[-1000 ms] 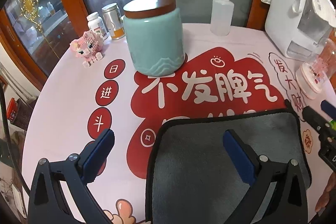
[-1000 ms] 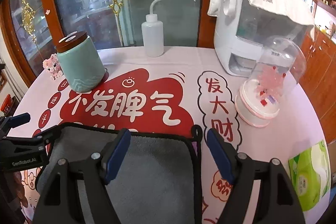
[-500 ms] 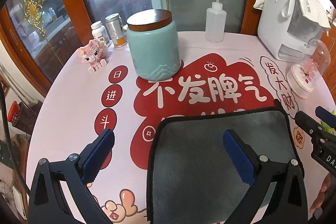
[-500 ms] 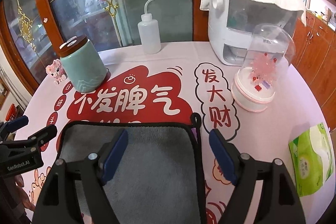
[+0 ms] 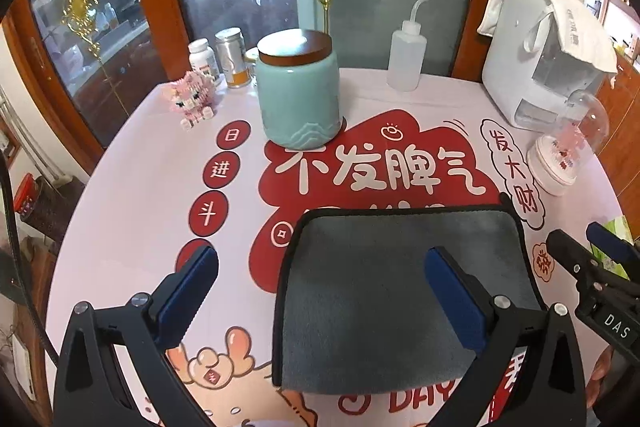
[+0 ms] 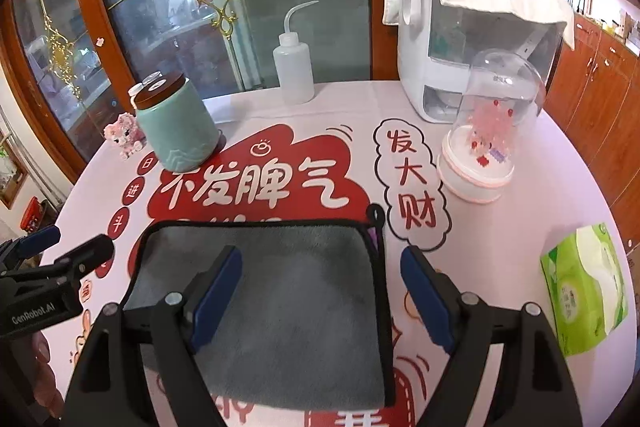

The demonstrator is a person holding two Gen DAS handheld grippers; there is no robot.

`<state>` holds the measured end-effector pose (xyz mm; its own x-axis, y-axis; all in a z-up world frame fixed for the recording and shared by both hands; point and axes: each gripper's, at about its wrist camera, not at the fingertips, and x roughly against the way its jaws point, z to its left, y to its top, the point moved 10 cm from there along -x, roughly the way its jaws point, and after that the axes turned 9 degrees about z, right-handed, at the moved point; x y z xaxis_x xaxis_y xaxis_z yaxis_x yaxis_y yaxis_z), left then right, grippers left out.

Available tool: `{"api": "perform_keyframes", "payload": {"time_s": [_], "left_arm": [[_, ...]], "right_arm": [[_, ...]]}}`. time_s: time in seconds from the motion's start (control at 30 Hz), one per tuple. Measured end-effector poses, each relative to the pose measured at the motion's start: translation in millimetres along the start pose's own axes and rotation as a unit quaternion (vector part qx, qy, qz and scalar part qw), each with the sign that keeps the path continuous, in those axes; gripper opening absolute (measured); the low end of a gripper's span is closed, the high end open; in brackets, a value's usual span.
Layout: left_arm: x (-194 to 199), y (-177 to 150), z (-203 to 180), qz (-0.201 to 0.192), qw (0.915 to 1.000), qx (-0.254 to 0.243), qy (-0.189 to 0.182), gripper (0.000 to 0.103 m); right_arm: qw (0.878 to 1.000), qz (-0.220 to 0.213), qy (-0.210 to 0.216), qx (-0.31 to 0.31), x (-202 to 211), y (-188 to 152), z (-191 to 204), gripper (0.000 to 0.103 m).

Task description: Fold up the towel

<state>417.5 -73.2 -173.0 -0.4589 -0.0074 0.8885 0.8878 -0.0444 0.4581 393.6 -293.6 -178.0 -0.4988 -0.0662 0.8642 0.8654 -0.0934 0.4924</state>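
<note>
A grey towel (image 5: 360, 291) with a black hem lies flat on the printed tablecloth; it also shows in the right wrist view (image 6: 296, 291). A small hang loop (image 6: 376, 213) sits at its far right corner. My left gripper (image 5: 320, 291) is open and empty, held above the towel's left edge, one finger over the cloth and one over the table. My right gripper (image 6: 320, 291) is open and empty above the towel's right edge. Each gripper shows at the edge of the other's view.
A teal jar (image 5: 298, 91) with a brown lid, a squeeze bottle (image 5: 406, 57), a white appliance (image 5: 540, 59), a domed ornament (image 5: 568, 151), a pink block toy (image 5: 190, 101) and small bottles (image 5: 216, 57) stand at the back. A green tissue pack (image 6: 584, 287) lies right.
Both grippers have drawn back and up from the towel, so more of the table and the towel's near edge show. Both stay open. The towel has not moved.
</note>
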Motion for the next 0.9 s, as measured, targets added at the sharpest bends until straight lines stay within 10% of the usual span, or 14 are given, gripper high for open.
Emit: {"api": "perform_keyframes", "payload": {"time_s": [0.9], "left_arm": [[188.8, -116.4, 29.7, -0.049, 0.9977, 0.005, -0.046, 0.103]], "right_arm": [[0.996, -0.037, 0.055, 0.058, 170.4, -112.5, 54.4, 0.09]]}}
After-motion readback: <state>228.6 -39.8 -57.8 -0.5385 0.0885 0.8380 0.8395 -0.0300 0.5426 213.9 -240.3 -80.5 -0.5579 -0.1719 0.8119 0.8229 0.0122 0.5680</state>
